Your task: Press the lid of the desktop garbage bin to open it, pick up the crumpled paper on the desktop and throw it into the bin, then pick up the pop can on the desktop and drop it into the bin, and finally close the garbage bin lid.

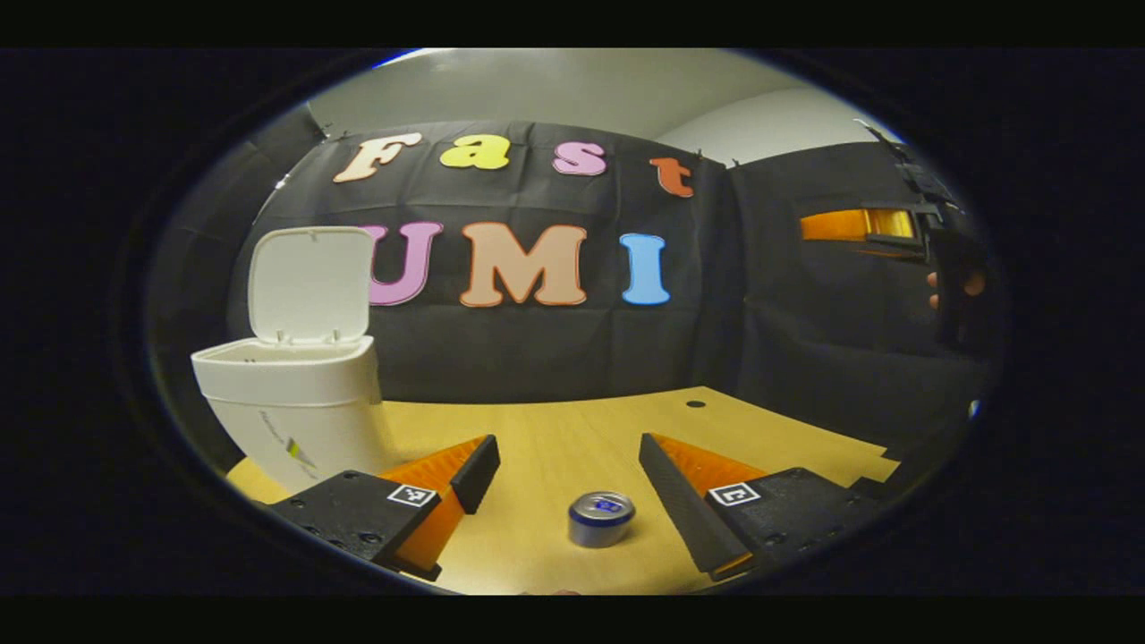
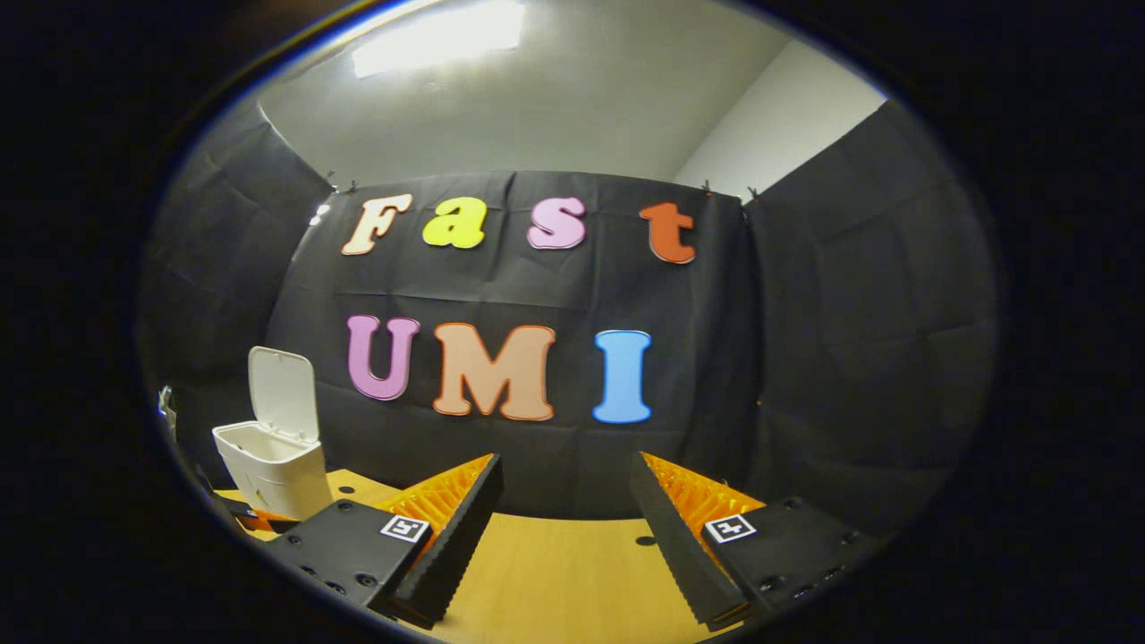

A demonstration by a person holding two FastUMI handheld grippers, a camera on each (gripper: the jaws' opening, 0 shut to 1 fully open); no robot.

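Left gripper view, left to right: I see the garbage bin (image 1: 295, 402) up-left of my left gripper (image 1: 564, 474), standing on the desktop (image 1: 555, 429) with its lid (image 1: 309, 284) flipped up, nearly vertical, behind the opening. The bin's base sits just behind my left finger. My left gripper is spread wide, nothing between its 2 fingers touching either one. The pop can (image 1: 601, 518) stands upright on the desktop, low in the gap between the fingers, a bit nearer the right finger, apart from both. Far up-right I see the right gripper (image 1: 930, 233) with a hand (image 1: 953, 286) on it, well off the desktop; dim and at the edge there, so I can't tell its opening from here.

Right gripper view, left to right: bin (image 2: 273, 470) far to the left of my right gripper (image 2: 564, 519), lid (image 2: 284, 394) up, inside looks pale, contents too small to tell. Right gripper is wide apart and holds nothing; bare desktop (image 2: 555, 581) lies under the gap.
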